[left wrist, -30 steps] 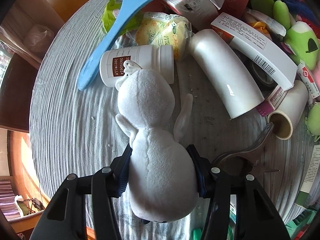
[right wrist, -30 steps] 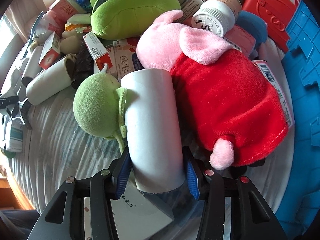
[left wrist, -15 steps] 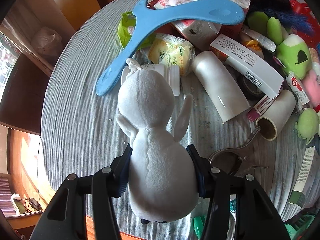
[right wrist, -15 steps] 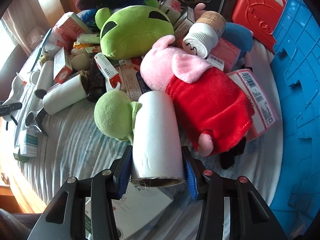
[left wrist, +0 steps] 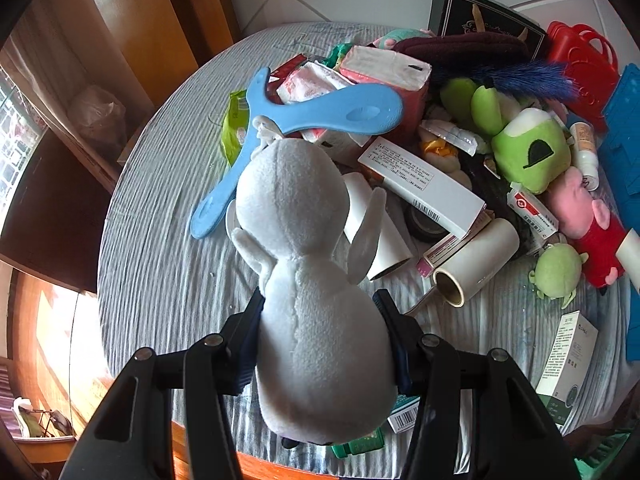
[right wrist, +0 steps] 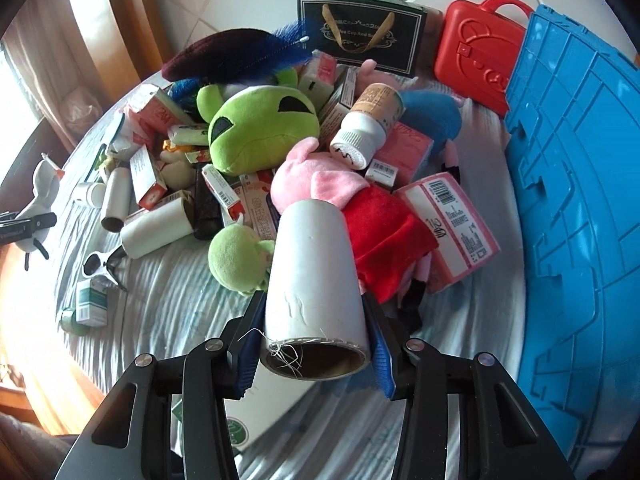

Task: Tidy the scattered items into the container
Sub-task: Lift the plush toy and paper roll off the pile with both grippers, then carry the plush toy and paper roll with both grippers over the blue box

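Observation:
My left gripper (left wrist: 320, 328) is shut on a grey plush toy (left wrist: 304, 264) and holds it above the round table's grey striped cloth (left wrist: 168, 264). My right gripper (right wrist: 316, 332) is shut on a white paper roll (right wrist: 316, 280), lifted above the pile. The blue crate (right wrist: 576, 216) stands at the right in the right wrist view, and its edge shows in the left wrist view (left wrist: 624, 144). The left gripper with the grey plush also shows far left in the right wrist view (right wrist: 36, 208).
A heap of items covers the table: a green alien plush (right wrist: 260, 128), a pink and red pig plush (right wrist: 360, 216), a small green plush (right wrist: 236, 256), a pill bottle (right wrist: 368, 128), boxes, paper rolls (left wrist: 476, 260), a blue hanger (left wrist: 304, 128). A red case (right wrist: 476, 52) and dark gift bag (right wrist: 360, 32) stand behind.
Both grippers have risen and pulled back with their loads. The grey plush and the white roll have come up off the pile, and more of the table shows.

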`<action>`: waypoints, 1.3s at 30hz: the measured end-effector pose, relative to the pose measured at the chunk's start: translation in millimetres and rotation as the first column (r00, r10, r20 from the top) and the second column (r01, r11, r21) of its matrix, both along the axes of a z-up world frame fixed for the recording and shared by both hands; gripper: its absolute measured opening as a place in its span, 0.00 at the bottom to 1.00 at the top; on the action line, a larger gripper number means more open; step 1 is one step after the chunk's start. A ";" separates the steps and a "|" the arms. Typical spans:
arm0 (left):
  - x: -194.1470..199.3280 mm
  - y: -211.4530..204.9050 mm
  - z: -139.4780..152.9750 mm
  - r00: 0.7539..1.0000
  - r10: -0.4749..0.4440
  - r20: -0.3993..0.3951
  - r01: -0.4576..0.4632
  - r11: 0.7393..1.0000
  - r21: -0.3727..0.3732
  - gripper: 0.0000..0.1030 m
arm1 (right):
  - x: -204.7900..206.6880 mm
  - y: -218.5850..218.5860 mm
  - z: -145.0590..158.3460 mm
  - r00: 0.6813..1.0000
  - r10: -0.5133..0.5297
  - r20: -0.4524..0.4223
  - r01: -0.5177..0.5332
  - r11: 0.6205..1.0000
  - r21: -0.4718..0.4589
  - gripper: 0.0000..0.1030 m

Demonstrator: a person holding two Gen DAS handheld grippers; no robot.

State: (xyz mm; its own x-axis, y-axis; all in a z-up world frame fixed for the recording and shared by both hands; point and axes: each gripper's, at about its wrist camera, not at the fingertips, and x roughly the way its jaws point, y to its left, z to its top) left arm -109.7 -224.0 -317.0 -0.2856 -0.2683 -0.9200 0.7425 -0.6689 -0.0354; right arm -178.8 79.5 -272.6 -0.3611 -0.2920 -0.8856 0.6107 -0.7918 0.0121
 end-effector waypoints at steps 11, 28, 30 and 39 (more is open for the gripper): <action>-44.2 36.3 65.0 0.998 -0.001 -0.061 -0.001 0.999 -0.048 0.50 | -1.2 41.9 60.9 0.998 -0.004 -0.066 -0.001 0.997 -0.079 0.44; -130.6 126.4 207.5 0.970 -0.082 -0.229 0.036 0.979 -0.200 0.50 | -18.2 119.6 186.8 0.972 0.010 -0.235 -0.067 0.970 -0.232 0.44; -141.8 138.0 219.0 0.966 -0.099 -0.240 0.047 0.976 -0.211 0.50 | -21.6 130.7 196.3 0.969 0.005 -0.246 -0.068 0.967 -0.245 0.44; -193.3 191.9 249.0 0.953 -0.175 -0.248 0.115 0.964 -0.239 0.50 | -38.3 188.3 219.6 0.964 -0.056 -0.262 -0.019 0.961 -0.275 0.44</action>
